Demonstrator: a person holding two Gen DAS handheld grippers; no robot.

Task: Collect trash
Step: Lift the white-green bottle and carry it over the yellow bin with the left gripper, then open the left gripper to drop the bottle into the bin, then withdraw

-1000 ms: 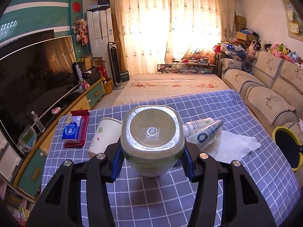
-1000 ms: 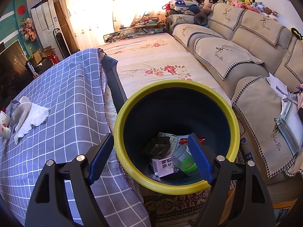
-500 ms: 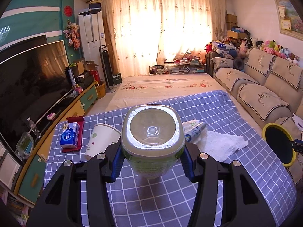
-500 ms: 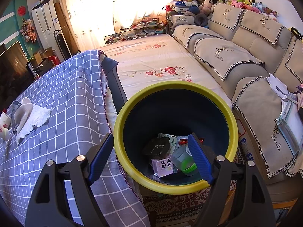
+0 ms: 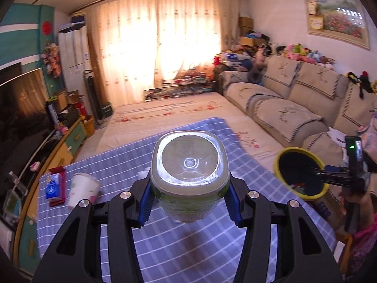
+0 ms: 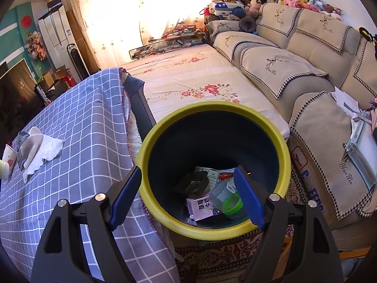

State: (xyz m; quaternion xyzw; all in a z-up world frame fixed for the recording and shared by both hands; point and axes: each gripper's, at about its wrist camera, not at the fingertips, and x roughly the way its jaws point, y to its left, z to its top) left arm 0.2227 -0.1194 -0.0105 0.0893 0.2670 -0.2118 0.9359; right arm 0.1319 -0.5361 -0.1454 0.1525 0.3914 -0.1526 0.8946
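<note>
My left gripper (image 5: pixel 189 202) is shut on a clear plastic bottle with a green label (image 5: pixel 189 165). The bottle's base faces the camera and it hangs above the blue checked tablecloth (image 5: pixel 188 247). To its right is the yellow-rimmed dark trash bin (image 5: pixel 282 162), tilted and carried by my right gripper (image 5: pixel 329 176). In the right wrist view my right gripper (image 6: pixel 186 198) straddles the bin's near rim (image 6: pixel 212 105), one finger outside and one inside. In the bin lie a black tray (image 6: pixel 192 184), a pink carton (image 6: pixel 200 207) and a clear cup with a green lid (image 6: pixel 226 200).
A paper cup (image 5: pixel 82 188) and a blue tissue pack (image 5: pixel 53 186) sit at the table's left. A white cloth (image 6: pixel 40 148) lies on the table. A beige sofa (image 5: pixel 294 108) runs along the right, a TV (image 5: pixel 18 108) along the left. A person's hand (image 5: pixel 358 195) holds the right gripper.
My left gripper has risen and swung right with the bottle in it; the bin and right gripper came further into its view. The right gripper and bin stayed almost still.
</note>
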